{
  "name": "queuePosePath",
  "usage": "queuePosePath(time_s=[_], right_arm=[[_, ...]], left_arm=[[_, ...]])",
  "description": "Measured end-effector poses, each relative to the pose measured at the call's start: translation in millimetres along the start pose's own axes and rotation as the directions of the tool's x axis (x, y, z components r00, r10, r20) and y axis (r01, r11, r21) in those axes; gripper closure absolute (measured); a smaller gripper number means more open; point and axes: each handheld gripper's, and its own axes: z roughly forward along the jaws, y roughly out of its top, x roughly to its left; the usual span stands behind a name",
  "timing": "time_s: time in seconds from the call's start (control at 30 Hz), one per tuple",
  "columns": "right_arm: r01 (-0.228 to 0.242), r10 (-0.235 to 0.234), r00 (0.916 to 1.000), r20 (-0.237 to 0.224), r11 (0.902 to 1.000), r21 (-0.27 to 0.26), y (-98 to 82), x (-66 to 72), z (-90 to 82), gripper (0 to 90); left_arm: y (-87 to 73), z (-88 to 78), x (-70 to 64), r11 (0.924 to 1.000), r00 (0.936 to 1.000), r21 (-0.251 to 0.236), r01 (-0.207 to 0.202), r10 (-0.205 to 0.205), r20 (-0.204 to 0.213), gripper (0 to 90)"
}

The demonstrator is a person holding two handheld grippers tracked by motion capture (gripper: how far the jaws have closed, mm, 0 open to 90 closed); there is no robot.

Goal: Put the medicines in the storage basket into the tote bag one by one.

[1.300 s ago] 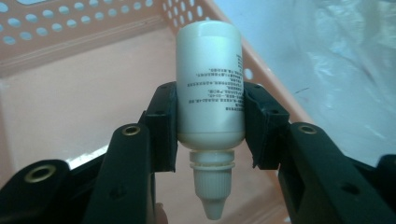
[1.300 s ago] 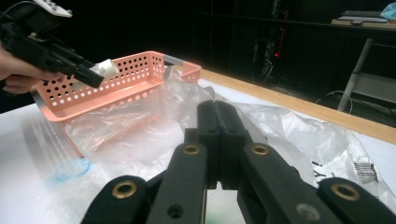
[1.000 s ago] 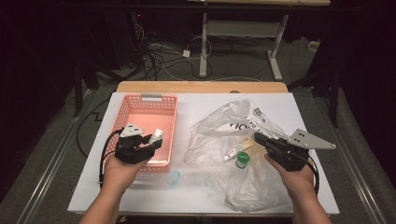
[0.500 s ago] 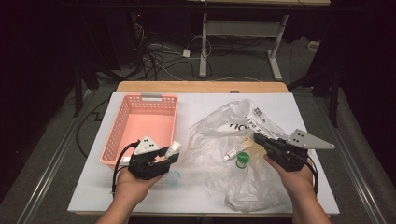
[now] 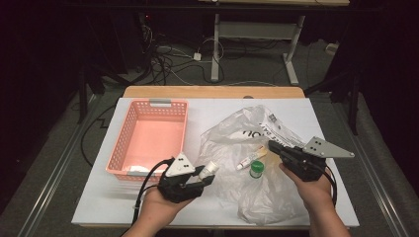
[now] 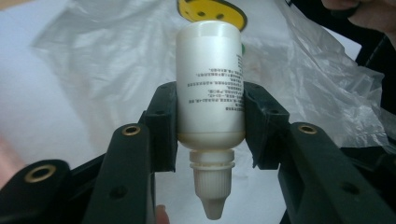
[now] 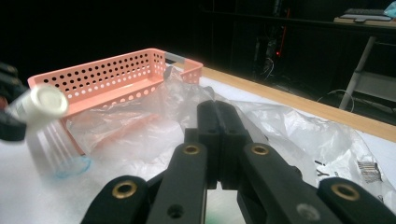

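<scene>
High view: the left gripper (image 5: pixel 197 178) pinches a white bottle (image 5: pixel 209 169) just right of the pink basket (image 5: pixel 120 148), at the edge of the plastic bag (image 5: pixel 247 192). A small tube (image 5: pixel 245 161) and a green-capped jar (image 5: pixel 256 169) lie in the bag. A white item lies at the basket's near end.

Left gripper view: both pads clamp the bottle (image 6: pixel 212 88), nozzle toward the camera.

Right gripper view: the right gripper (image 7: pixel 218 116) has its jaws pressed together over the bag (image 7: pixel 299 135).
</scene>
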Motion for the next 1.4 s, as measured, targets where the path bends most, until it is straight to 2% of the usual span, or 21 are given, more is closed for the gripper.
queuePosePath(time_s=[0.07, 0.17, 0.23, 0.5, 0.63, 0.7, 0.87, 1.03, 1.13, 1.23, 1.4], right_arm=[[-0.003, 0.003, 1.0, 0.0, 1.0, -0.001, 0.1, 0.1, -0.3, 90.0], [-0.003, 0.003, 1.0, -0.001, 1.0, -0.001, 0.1, 0.0, -0.6, 90.0], [-0.006, 0.006, 1.0, -0.001, 1.0, -0.002, 0.0, 0.3, -0.4, 90.0], [0.0, 0.0, 1.0, -0.002, 1.0, 0.001, -0.4, 0.2, 0.6, 90.0], [0.001, -0.001, 1.0, -0.003, 1.0, -0.002, -0.1, 0.2, 1.0, 90.0], [-0.001, 0.001, 1.0, -0.003, 1.0, -0.003, 0.1, 0.5, 0.8, 90.0], [-0.002, 0.002, 1.0, -0.01, 1.0, -0.005, 0.7, 1.3, 1.4, 90.0], [-0.002, 0.002, 0.9999, -0.015, 1.0, 0.0, 0.1, 1.8, 4.0, 90.0], [-0.001, 0.001, 0.9999, -0.016, 1.0, -0.001, 0.0, 1.9, 5.1, 90.0], [-0.007, 0.007, 0.9998, -0.02, 1.0, 0.003, -0.5, 2.5, 6.2, 90.0], [-0.006, 0.006, 0.9997, -0.022, 0.9999, 0.01, -2.1, 2.7, 8.3, 90.0]], left_arm=[[0.2, 12.1, -3.5, 0.9996, 0.9999, 0.022, -0.017, 0.017, 0.002, 58.3], [2.4, 29.0, -7.3, 0.9991, 0.9997, 0.038, -0.022, 0.021, 0.013, 58.3], [5.3, 40.1, -8.6, 0.9986, 0.9995, 0.044, -0.031, 0.031, 0.002, 58.3], [24.7, 80.2, -4.7, 0.9995, 0.9999, 0.029, 0.008, -0.008, 0.009, 58.2], [34.8, 100.7, -6.0, 0.9993, 1.0, 0.036, 0.005, -0.005, -0.008, 58.2], [39.9, 109.1, -5.3, 0.9993, 0.9991, 0.036, -0.008, 0.009, -0.041, 58.2], [50.0, 126.6, 6.6, 0.9996, 0.9937, 0.029, -0.003, 0.006, -0.112, 58.2], [55.5, 145.2, 20.8, 0.9975, 0.9878, 0.071, 0.004, 0.007, -0.156, 58.1], [56.8, 154.7, 28.3, 0.9956, 0.9878, 0.092, 0.021, -0.007, -0.155, 58.1], [54.9, 166.9, 31.6, 0.9905, 0.9887, 0.137, 0.013, 0.008, -0.15, 58.1], [51.8, 179.1, 38.3, 0.9878, 0.9858, 0.152, 0.036, -0.01, -0.168, 57.8]])
